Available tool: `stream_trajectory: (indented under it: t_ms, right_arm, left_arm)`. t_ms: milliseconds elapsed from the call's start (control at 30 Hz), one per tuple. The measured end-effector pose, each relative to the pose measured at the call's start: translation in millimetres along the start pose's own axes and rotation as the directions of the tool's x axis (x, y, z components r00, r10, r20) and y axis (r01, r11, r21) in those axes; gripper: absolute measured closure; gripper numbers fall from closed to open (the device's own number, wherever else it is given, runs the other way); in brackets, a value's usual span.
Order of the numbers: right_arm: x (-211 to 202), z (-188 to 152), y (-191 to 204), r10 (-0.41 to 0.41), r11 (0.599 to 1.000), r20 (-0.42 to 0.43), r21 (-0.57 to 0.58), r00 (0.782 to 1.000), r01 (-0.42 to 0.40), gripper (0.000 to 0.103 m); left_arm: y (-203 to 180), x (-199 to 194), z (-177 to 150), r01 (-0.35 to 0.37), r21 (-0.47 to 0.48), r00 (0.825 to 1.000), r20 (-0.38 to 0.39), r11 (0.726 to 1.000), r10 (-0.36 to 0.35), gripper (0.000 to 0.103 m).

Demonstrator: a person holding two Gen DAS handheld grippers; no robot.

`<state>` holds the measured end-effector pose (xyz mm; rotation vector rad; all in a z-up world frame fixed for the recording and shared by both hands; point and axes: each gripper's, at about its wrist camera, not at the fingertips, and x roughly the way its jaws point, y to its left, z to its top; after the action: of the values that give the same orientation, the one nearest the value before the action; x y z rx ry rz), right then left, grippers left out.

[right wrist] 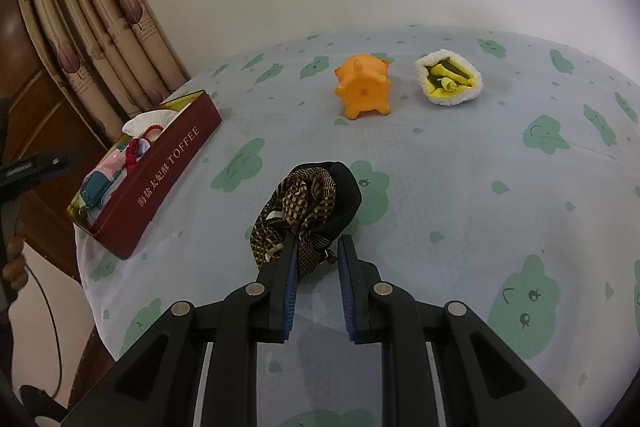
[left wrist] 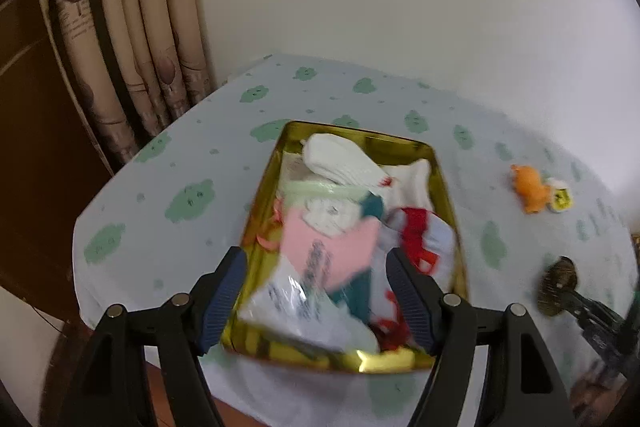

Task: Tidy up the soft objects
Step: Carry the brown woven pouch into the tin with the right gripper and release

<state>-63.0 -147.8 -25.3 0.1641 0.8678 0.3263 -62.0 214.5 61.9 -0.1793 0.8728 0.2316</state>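
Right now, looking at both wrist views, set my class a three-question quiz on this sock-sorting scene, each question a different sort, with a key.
1. True or false: the toffee tin is empty.
2. What does the right gripper have between its fingers: A the orange toy, B the brown checked sock bundle, C the white and yellow bundle?
3. Fill in: the left gripper hovers open over the ____.

Key: 1 false; 2 B; 3 tin.

Left wrist view is looking steeply down, close over the toffee tin [left wrist: 362,361], facing the far wall. Right wrist view is sitting lower and farther right, looking across the tabletop [right wrist: 460,187] toward that wall. Both are sharing the tin [right wrist: 160,183], orange toy [left wrist: 530,189] [right wrist: 364,89], and curtain [left wrist: 132,27] [right wrist: 100,27].
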Motion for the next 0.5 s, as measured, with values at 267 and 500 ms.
stream_trajectory:
  t_ms: [267, 500]
  right_arm:
    - [0.7, 0.3, 1.2, 0.003, 1.0, -0.007, -0.006, 1.0, -0.003, 0.085]
    - [-3.1, 1.1, 0.0, -0.009, 1.0, -0.011, 0.007, 1.0, 0.009, 0.085]
  left_arm:
    - [-7.4, -42.2, -58.6, 0.004, -0.088, 0.999, 0.048, 0.996, 0.0, 0.027]
    - [-24.3, -46.5, -81.0, -0.067, -0.004, 0.993, 0.097, 0.998, 0.067, 0.027]
